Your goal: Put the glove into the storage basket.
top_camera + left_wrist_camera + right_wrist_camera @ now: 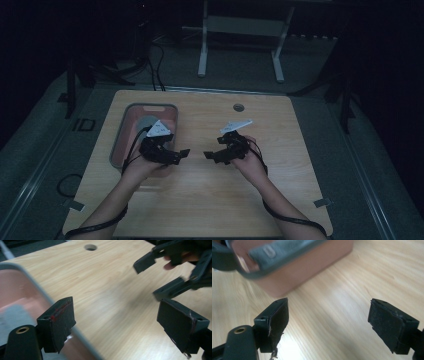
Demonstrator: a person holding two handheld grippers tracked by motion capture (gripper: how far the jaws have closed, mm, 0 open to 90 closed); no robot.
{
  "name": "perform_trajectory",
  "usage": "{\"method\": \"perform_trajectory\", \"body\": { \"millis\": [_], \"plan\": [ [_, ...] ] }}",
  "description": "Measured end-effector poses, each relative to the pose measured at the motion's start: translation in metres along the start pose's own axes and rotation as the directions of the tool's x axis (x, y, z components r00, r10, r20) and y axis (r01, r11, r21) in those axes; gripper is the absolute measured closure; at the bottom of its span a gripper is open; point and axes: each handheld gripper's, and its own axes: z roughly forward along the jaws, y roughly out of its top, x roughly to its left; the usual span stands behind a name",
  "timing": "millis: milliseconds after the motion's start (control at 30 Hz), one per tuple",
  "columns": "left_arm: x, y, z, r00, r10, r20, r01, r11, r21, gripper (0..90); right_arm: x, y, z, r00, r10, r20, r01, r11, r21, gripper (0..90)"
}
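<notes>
The work in hand looks like a reach toward the pink bin [121, 137] with its grey rim, which sits on the left part of the wooden surface [210, 200] and holds a grey object [142, 122], blurred and partly hidden, so I cannot tell what it is. To do this well, the left gripper [181, 154], which hovers at the bin's near right edge, would best swing over the rim and come down from above, keeping its jaws clear of the wall rather than catching on it; the right gripper [209, 155] can wait over bare wood or steady the bin's side. In the left gripper view the jaws stand wide apart with nothing between them, one just over the bin's rim [45, 300]. In the right gripper view the jaws are likewise spread wide and empty, above the surface, the bin [312, 262] near ahead.
</notes>
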Motion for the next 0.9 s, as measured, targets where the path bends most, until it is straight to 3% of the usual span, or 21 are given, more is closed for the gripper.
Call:
{"method": "perform_trajectory", "body": {
  "millis": [100,200,367,467,633,700,900],
  "plan": [
    [-0.01,-0.003,0.007,0.999,0.033,0.031,-0.033,0.9994,0.011,15.1,-0.002,-0.01,0.0,0.9998,0.015,0.011,-0.015,1.0,0.001,16.9],
    [-0.019,-0.006,0.014,0.9973,0.035,0.064,-0.035,0.9994,-0.004,15.1,-0.003,-0.028,0.0,0.9991,0.043,-0.001,-0.043,0.999,0.002,16.9],
    [-0.034,-0.014,0.028,0.9922,0.053,0.112,-0.051,0.9985,-0.017,15.1,-0.004,-0.047,0.001,0.9998,0.016,-0.007,-0.016,1.0,0.016,16.9],
    [-0.041,-0.02,0.036,0.9863,0.041,0.16,-0.039,0.9991,-0.013,15.1,-0.006,-0.057,0.002,0.9997,0.023,-0.009,-0.023,1.0,0.021,16.9],
    [-0.052,-0.031,0.05,0.9812,0.056,0.185,-0.059,0.9982,0.01,15.1,-0.008,-0.07,0.0,1.0,-0.001,-0.004,0.001,1.0,-0.012,16.9],
    [-0.054,-0.035,0.054,0.9789,0.055,0.197,-0.06,0.9981,0.018,15.1,-0.008,-0.075,-0.001,0.9997,-0.013,0.023,0.014,1.0,-0.025,16.9],
    [-0.058,-0.047,0.065,0.9751,0.046,0.217,-0.053,0.9982,0.027,15.1,-0.013,-0.087,-0.001,0.9998,0.008,0.02,-0.008,1.0,-0.02,16.9]
  ]
}}
